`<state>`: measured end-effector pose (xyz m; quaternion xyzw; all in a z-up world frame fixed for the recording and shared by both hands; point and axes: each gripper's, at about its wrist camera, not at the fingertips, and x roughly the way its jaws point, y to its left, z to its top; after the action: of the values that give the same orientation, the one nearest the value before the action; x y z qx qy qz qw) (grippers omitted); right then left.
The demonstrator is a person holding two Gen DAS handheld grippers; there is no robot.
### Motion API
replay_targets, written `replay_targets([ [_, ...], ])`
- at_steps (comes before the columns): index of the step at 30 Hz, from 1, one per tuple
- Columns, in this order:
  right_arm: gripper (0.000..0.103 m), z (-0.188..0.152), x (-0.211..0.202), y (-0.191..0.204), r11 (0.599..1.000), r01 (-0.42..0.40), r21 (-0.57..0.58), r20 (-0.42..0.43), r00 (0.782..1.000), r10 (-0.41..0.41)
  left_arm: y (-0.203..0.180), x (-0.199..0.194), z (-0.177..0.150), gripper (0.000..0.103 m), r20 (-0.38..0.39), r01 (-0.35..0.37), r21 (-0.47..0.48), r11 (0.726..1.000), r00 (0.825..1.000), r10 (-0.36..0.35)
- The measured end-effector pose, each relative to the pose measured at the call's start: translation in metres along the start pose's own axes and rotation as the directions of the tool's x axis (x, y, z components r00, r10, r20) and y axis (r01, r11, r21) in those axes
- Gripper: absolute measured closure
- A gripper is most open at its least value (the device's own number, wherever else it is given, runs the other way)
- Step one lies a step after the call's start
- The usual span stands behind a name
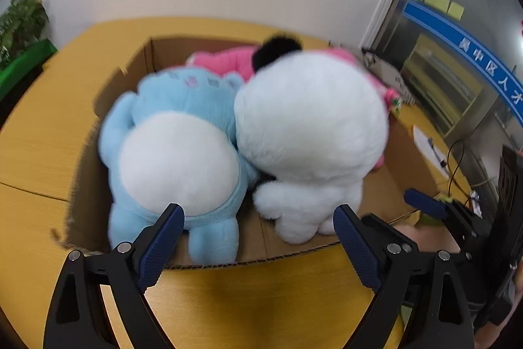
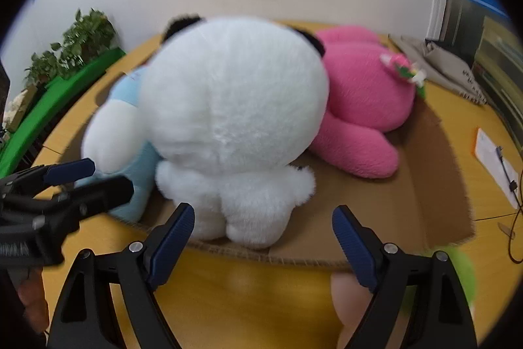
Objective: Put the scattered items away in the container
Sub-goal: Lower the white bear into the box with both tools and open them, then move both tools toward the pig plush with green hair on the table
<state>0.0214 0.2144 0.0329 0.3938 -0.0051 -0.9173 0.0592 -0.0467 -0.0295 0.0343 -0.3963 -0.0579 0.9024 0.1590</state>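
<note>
An open cardboard box (image 1: 248, 262) (image 2: 294, 257) sits on a yellow wooden table (image 1: 261, 300) (image 2: 245, 290). Inside lie a light-blue plush with a white belly (image 1: 176, 152) (image 2: 134, 185), a white plush with black ears (image 1: 310, 120) (image 2: 235, 107) and a pink plush (image 1: 228, 58) (image 2: 359, 107). My left gripper (image 1: 258, 211) (image 2: 68, 172) is open just before the box's near rim, nothing between its fingers. My right gripper (image 2: 263, 213) (image 1: 431, 201) is open too, facing the white plush without touching it. A blurred green fuzzy thing (image 2: 457, 270) lies by the right finger, outside the box.
A potted plant in a green planter (image 1: 23, 22) (image 2: 81, 38) stands at the left table edge. Paper with a pen (image 1: 428, 146) (image 2: 493, 159), a cable and a spiral notebook (image 2: 447, 67) lie to the right of the box. A glass door (image 1: 457, 48) is at the far right.
</note>
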Motion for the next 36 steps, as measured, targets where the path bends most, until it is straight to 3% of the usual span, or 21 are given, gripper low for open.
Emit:
replay_targets([
  [3, 0.011, -0.011, -0.047, -0.004, 1.0, 0.021, -0.001, 0.103, 0.994, -0.021, -0.02, -0.047, -0.007, 0.0, 0.126, -0.048, 0.022, 0.999, 0.991, 0.045],
  [5, 0.0, -0.016, -0.066, -0.002, 0.999, 0.035, 0.013, 0.151, 0.988, -0.036, -0.032, -0.073, -0.013, 0.0, 0.186, -0.082, 0.035, 0.996, 0.98, 0.074],
  [8, 0.0, -0.021, -0.084, -0.007, 0.998, 0.058, 0.025, 0.181, 0.982, -0.061, -0.05, -0.101, -0.025, 0.0, 0.231, -0.119, 0.065, 0.991, 0.968, 0.101],
  [14, 0.0, -0.035, -0.104, -0.017, 0.996, 0.074, 0.046, 0.195, 0.977, -0.082, -0.069, -0.108, -0.048, 0.0, 0.203, -0.189, 0.053, 0.981, 0.964, 0.174],
  [22, 0.001, -0.046, -0.117, -0.026, 0.994, 0.1, 0.041, 0.195, 0.975, -0.106, -0.085, -0.096, -0.061, 0.0, 0.15, -0.132, 0.053, 0.99, 0.981, 0.123],
  [36, 0.001, -0.05, -0.113, -0.028, 0.994, 0.102, 0.029, 0.189, 0.976, -0.105, -0.084, -0.082, -0.067, 0.0, 0.119, -0.125, 0.064, 0.99, 0.986, 0.116],
])
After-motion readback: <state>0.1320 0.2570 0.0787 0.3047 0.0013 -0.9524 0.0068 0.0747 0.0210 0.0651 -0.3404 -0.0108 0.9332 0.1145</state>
